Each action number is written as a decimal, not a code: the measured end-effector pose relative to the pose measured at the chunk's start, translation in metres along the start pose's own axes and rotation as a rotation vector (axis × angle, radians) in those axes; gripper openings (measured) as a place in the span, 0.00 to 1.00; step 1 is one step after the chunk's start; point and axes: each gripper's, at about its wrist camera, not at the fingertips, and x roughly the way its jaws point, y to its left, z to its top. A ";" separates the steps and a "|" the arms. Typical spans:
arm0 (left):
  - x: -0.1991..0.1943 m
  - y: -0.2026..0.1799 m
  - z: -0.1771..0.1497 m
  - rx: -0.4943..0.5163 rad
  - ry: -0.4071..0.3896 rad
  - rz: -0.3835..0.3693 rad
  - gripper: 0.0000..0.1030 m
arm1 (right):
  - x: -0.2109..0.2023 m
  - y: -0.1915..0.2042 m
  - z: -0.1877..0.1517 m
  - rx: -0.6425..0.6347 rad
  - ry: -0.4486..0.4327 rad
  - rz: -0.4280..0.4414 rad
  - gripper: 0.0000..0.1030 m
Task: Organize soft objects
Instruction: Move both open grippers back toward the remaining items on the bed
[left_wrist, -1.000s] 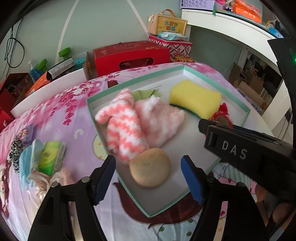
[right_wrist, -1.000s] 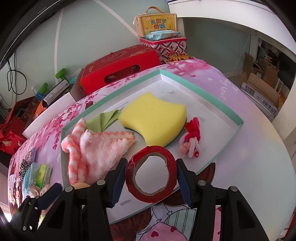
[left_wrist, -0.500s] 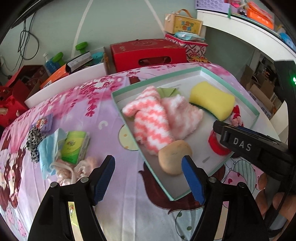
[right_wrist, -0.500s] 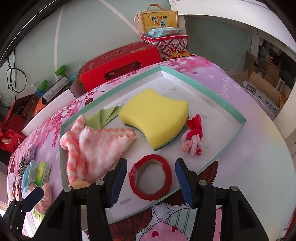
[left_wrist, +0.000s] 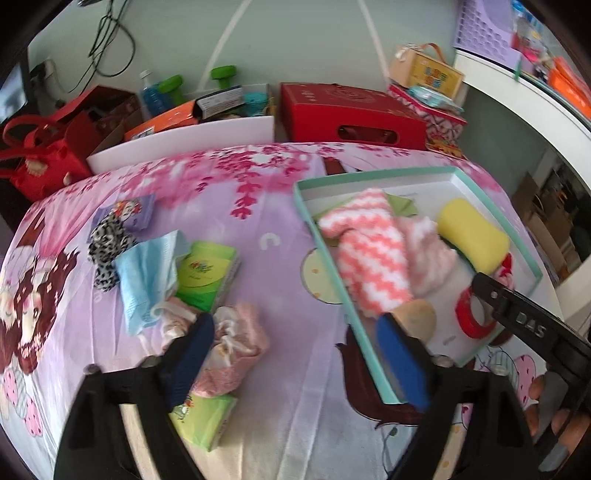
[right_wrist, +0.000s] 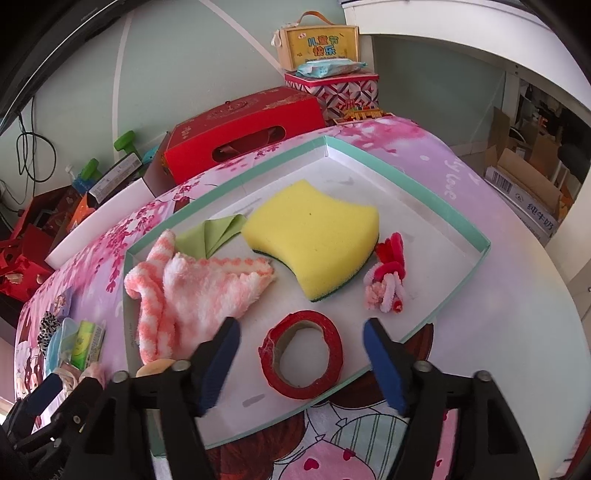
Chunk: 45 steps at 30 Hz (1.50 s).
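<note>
A white tray with a teal rim (right_wrist: 406, 173) (left_wrist: 373, 176) holds a yellow sponge (right_wrist: 314, 236) (left_wrist: 472, 234), pink-and-white fluffy cloths (right_wrist: 195, 288) (left_wrist: 373, 258), a green cloth (right_wrist: 214, 232), a red-pink pipe-cleaner bundle (right_wrist: 386, 277), a tan round puff (left_wrist: 417, 317) and a red tape roll (right_wrist: 303, 354) (left_wrist: 469, 314). My right gripper (right_wrist: 301, 365) is open, its jaws either side of the tape roll, apart from it. My left gripper (left_wrist: 295, 354) is open over the bedspread left of the tray, next to a pink cloth bundle (left_wrist: 232, 350).
On the bedspread left of the tray lie a blue face mask (left_wrist: 147, 273), green tissue packs (left_wrist: 207, 273) (left_wrist: 203, 421), and a leopard-print scrunchie (left_wrist: 109, 243). A red box (right_wrist: 243, 129) and stacked boxes stand behind the table.
My left gripper has swung left, away from the puff in the tray, to the pile on the bedspread. My right gripper let the tape roll down into the tray and backed off slightly.
</note>
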 end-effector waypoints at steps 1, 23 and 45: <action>0.001 0.002 0.000 -0.008 0.003 0.002 0.89 | -0.001 0.000 0.000 -0.003 -0.002 -0.004 0.77; 0.012 0.029 -0.003 -0.104 0.055 0.059 0.90 | -0.002 0.008 -0.001 -0.084 -0.029 -0.065 1.00; -0.018 0.106 -0.003 -0.296 -0.010 0.117 0.90 | -0.033 0.066 -0.002 -0.154 -0.111 0.025 1.00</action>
